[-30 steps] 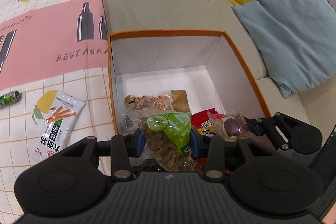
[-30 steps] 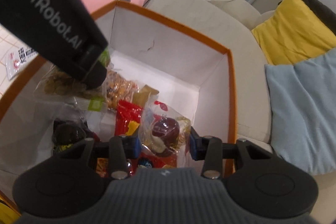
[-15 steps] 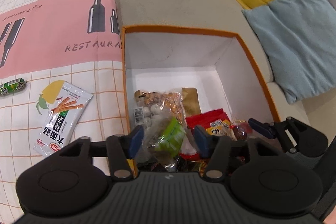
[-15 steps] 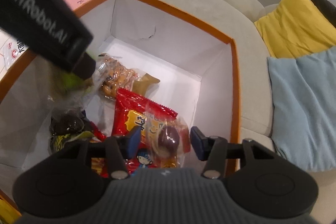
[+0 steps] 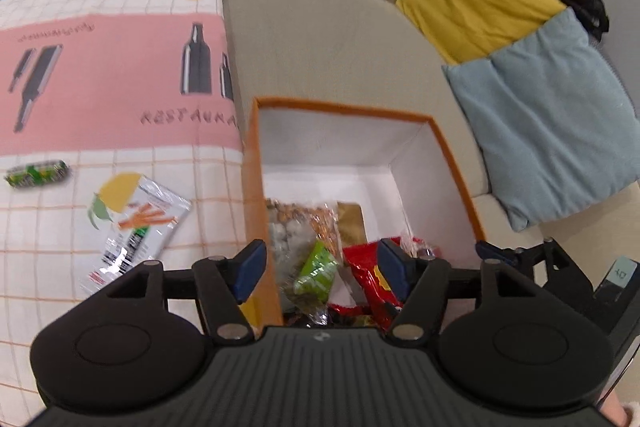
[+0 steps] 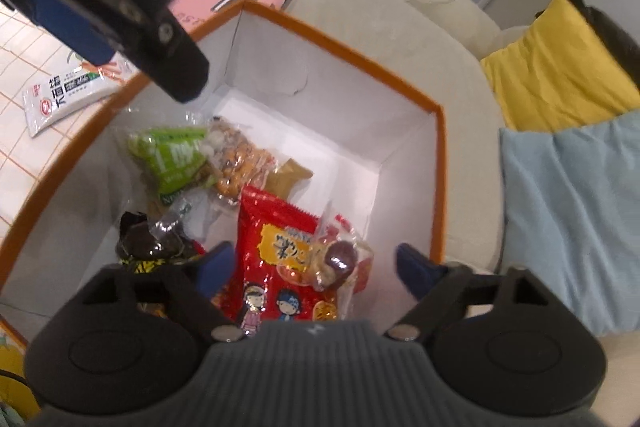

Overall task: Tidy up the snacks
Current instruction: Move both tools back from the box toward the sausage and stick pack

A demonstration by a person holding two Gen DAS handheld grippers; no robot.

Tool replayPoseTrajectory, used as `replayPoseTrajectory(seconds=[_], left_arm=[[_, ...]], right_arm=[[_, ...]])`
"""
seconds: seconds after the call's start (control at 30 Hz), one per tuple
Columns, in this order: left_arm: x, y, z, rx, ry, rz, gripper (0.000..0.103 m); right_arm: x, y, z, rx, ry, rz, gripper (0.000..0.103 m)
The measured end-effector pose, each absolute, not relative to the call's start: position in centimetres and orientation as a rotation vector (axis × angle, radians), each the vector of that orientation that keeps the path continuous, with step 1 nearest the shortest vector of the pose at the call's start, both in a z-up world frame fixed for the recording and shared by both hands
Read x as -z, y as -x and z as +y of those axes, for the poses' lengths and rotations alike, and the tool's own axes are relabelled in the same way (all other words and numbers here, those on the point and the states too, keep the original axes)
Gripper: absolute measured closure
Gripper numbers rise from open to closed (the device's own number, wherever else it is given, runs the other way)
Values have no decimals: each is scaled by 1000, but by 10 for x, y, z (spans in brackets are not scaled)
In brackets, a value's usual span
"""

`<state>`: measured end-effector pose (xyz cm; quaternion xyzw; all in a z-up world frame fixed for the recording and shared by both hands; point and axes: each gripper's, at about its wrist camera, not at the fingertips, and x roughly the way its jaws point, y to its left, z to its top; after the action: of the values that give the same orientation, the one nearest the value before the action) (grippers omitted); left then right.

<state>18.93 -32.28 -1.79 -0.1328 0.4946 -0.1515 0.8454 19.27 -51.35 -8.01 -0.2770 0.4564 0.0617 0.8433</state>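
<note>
We are opening both the left gripper (image 5: 320, 269) and right gripper (image 6: 316, 267), nothing clamped; 2 snacks, green packet (image 6: 172, 157) and plum bag (image 6: 336, 261), are lying in the box (image 6: 438, 163). We are lifting straight, avoiding the rim.

Black ribbed housing on the right gripper (image 6: 314, 265); round side discs; silver screws; blue fingertip pads (image 6: 414, 267).
</note>
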Motion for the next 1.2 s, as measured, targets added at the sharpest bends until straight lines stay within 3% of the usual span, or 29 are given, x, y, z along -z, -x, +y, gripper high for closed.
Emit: replayPoseTrajectory(seconds=[0.33,0.6,1.2], left_arm=[[-18,-168,-260,249,200,833,26],[-23,-154,-196,156,190,768,25],[12,-141,-62,20,44,711,25]], right_arm=[[28,-174,-472,-104,473,754,6],[6,-159,-404,-166,420,618,5],[24,-136,-264,-157,123,549,4]])
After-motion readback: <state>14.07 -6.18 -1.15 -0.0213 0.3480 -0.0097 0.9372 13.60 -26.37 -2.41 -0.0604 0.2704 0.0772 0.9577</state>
